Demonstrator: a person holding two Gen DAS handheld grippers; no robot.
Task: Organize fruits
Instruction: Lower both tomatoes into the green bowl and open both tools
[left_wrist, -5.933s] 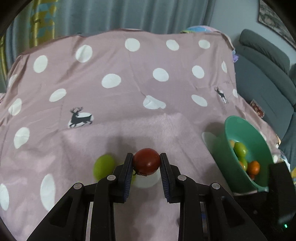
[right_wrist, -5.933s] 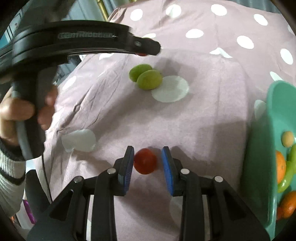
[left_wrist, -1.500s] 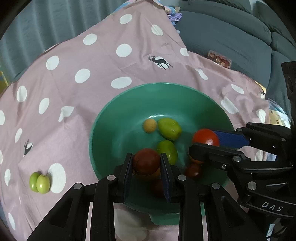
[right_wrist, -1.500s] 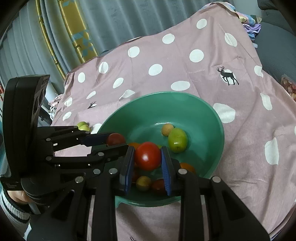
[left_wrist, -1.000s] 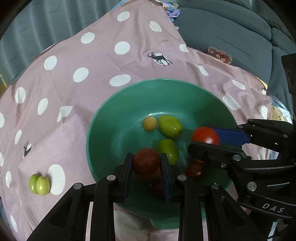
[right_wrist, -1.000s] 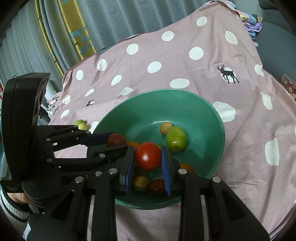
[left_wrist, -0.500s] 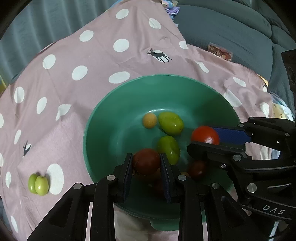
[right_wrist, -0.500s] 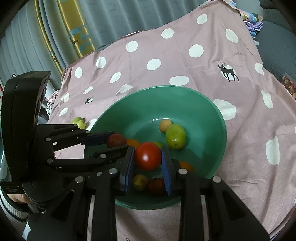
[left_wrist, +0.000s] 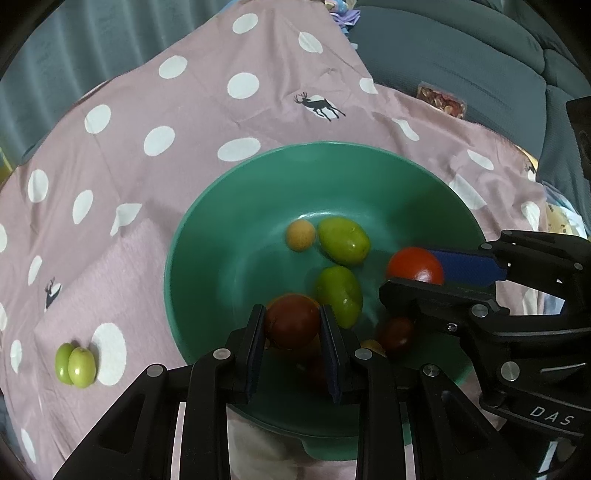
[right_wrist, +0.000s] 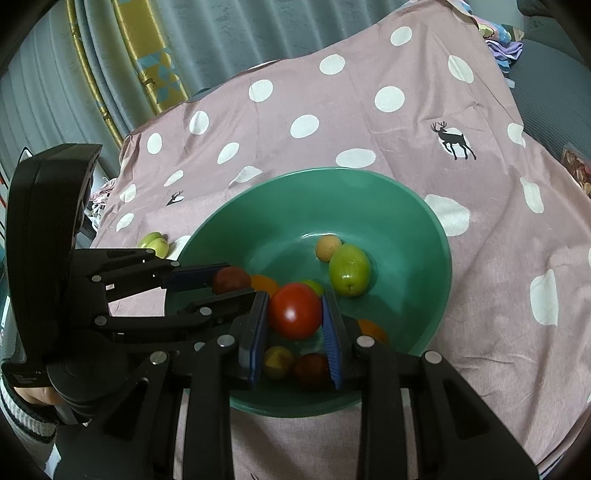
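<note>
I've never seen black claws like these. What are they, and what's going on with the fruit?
They are two grabbing tools, and a person holds one in each hand. Each has a small camera looking along its fingers, so you get one picture per hand. The left tool squeezes a dark red tomato. The right tool squeezes a bright red tomato. Both are above a green bowl that already holds green, orange and red fruit. The bowl sits on a pink cloth with white dots and little deer. Two green fruits wait on the cloth beside the bowl.
</note>
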